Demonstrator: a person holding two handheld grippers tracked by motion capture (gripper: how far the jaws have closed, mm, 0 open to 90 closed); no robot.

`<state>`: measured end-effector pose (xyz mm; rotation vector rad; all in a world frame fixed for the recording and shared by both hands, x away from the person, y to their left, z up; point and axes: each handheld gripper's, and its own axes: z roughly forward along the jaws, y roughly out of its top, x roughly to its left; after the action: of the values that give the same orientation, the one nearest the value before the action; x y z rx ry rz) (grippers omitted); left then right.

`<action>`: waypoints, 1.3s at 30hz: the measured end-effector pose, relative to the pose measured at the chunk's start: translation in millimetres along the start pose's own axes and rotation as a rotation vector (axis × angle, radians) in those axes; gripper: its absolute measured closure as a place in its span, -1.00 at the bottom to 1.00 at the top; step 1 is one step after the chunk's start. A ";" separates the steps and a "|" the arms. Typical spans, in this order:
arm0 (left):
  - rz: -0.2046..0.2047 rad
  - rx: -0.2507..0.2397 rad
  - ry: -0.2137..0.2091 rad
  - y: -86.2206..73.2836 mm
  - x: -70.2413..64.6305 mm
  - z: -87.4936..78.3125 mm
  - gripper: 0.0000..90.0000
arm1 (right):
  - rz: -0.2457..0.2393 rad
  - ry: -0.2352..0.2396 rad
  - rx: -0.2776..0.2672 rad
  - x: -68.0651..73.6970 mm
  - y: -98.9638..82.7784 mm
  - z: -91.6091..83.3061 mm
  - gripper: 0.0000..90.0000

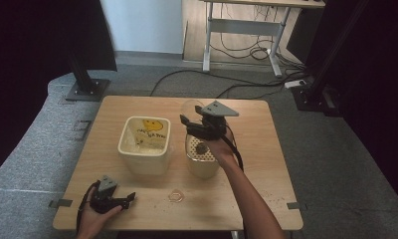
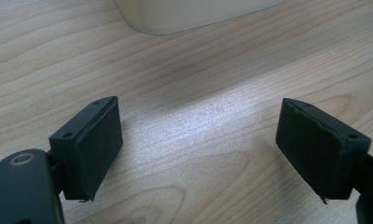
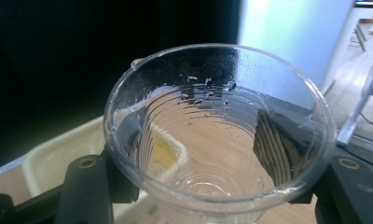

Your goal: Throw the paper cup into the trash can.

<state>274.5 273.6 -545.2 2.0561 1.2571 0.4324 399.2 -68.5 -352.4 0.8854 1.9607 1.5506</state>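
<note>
Right gripper [image 3: 208, 186] jaws pinch the clear cup [image 3: 217, 130], nearly empty, above the strainer [image 1: 201, 154]: pour looks done, cup set-down left. Left gripper [image 2: 198, 149] jaws spread over bare table [image 2: 198, 70].

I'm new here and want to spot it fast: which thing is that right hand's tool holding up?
Start at the wooden table; near its middle stand a cream square tub and a round cream pot. Just above the pot, the right gripper grips a clear plastic cup between its fingers. It's the one see-through, ribbed thing, with dark specks clinging inside.
</note>
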 end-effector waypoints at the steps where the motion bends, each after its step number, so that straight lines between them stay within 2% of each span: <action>1: 0.001 -0.001 -0.001 0.0 0.1 0.2 -0.68 | -0.001 0.010 0.001 3.8 2.0 4.8 -0.18; 10: 0.003 -0.003 -0.005 -0.3 0.6 0.0 -0.68 | -0.020 0.091 0.030 41.5 14.3 57.8 -0.20; 18: 0.009 0.001 -0.008 -0.8 0.6 -0.6 -0.68 | -0.020 0.145 0.057 65.2 9.7 93.6 -0.21; 20: 0.009 0.001 -0.007 -0.8 0.5 -0.6 -0.68 | -0.017 0.150 0.065 68.0 8.4 99.5 -0.25; 21: 0.009 0.001 -0.007 -0.8 0.4 -0.5 -0.68 | -0.003 0.164 0.077 69.5 7.5 105.0 -0.38; 22: 0.009 0.001 -0.007 -0.8 0.4 -0.5 -0.68 | -0.003 0.164 0.077 69.5 7.5 105.0 -0.38; 24: 0.009 0.001 -0.008 -0.8 0.5 -0.6 -0.68 | 0.005 0.162 0.106 70.0 6.4 110.8 -0.56; 27: 0.012 0.001 -0.006 -0.8 0.6 -0.7 -0.68 | 0.011 0.149 0.131 68.6 4.5 113.4 -0.67; 33: 0.012 0.002 -0.006 -0.8 0.6 -0.7 -0.68 | 0.019 0.132 0.114 58.0 4.4 101.2 -0.67; 39: 0.012 0.002 -0.004 -0.8 0.4 -0.6 -0.68 | 0.008 0.117 0.096 47.0 1.2 83.9 -0.60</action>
<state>273.8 274.4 -545.3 2.0659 1.2435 0.4323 427.8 21.5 -370.3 0.8584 2.1323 1.5557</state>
